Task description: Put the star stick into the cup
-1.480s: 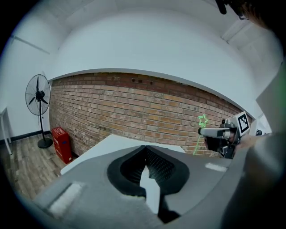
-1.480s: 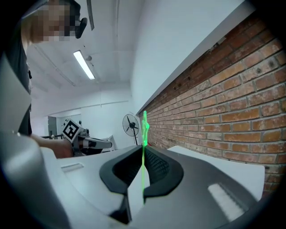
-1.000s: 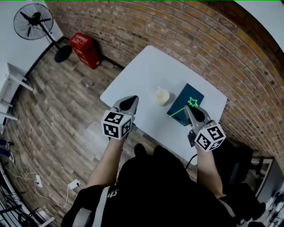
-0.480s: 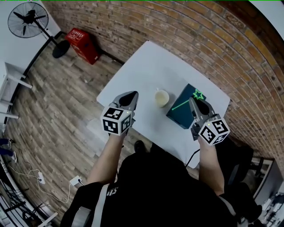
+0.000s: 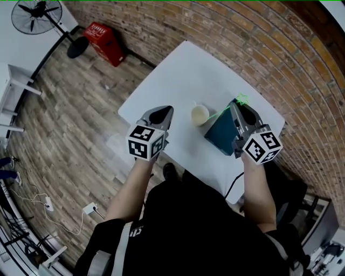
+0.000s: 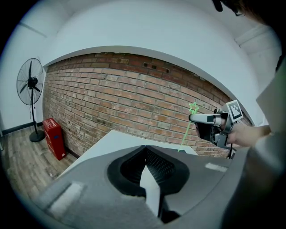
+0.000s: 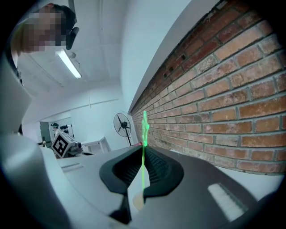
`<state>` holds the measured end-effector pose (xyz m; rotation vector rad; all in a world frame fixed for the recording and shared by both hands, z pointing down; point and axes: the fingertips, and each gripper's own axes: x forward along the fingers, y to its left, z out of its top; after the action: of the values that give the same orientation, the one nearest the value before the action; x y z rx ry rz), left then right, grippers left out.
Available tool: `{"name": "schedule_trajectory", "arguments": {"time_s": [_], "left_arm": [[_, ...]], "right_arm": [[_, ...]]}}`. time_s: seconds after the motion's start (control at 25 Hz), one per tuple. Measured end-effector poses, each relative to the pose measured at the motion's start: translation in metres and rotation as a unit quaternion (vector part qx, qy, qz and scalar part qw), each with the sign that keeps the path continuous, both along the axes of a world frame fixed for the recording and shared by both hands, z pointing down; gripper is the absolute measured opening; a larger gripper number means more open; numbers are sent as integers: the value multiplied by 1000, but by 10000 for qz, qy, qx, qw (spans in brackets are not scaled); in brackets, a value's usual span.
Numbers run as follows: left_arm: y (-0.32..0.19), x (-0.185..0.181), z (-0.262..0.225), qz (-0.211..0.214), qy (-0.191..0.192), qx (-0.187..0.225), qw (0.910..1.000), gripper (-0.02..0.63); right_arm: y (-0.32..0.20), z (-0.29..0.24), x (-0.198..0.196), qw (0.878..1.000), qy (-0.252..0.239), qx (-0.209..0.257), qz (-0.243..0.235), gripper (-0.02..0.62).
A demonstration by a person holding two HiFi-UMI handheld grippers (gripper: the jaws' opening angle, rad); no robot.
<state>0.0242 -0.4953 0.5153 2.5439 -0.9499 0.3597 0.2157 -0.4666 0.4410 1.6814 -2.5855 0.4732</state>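
Observation:
In the head view a cream cup point(image 5: 199, 114) stands on the white table point(image 5: 183, 70), with a dark teal box point(image 5: 220, 133) just right of it. My right gripper point(image 5: 236, 107) is shut on the green star stick point(image 5: 241, 99). It holds the stick above the box's far end, the star toward the brick wall and the thin shaft slanting down-left toward the cup. From the right gripper view the stick point(image 7: 144, 134) rises straight out of the closed jaws. My left gripper point(image 5: 163, 112) hovers left of the cup, shut and empty. It looks across at the right gripper point(image 6: 193, 118) and the star point(image 6: 193, 107).
A brick wall point(image 5: 253, 32) runs behind the table. On the wooden floor at far left stand a red crate point(image 5: 106, 40) and a pedestal fan point(image 5: 40, 11). Cables and a power strip point(image 5: 89, 222) lie on the floor at lower left.
The right gripper has carried the star stick off the teal box, toward the wall and up in the picture. The left gripper has shifted slightly toward the table.

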Motion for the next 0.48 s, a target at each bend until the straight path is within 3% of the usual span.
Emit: {"name": "schedule_trajectory", "arguments": {"time_s": [0.48], "left_arm": [[-3,-11,8,-155,41,-122,9998,6]], "right_arm": [[-39,47,-32,9977,-211,-576,-291,15]]}}
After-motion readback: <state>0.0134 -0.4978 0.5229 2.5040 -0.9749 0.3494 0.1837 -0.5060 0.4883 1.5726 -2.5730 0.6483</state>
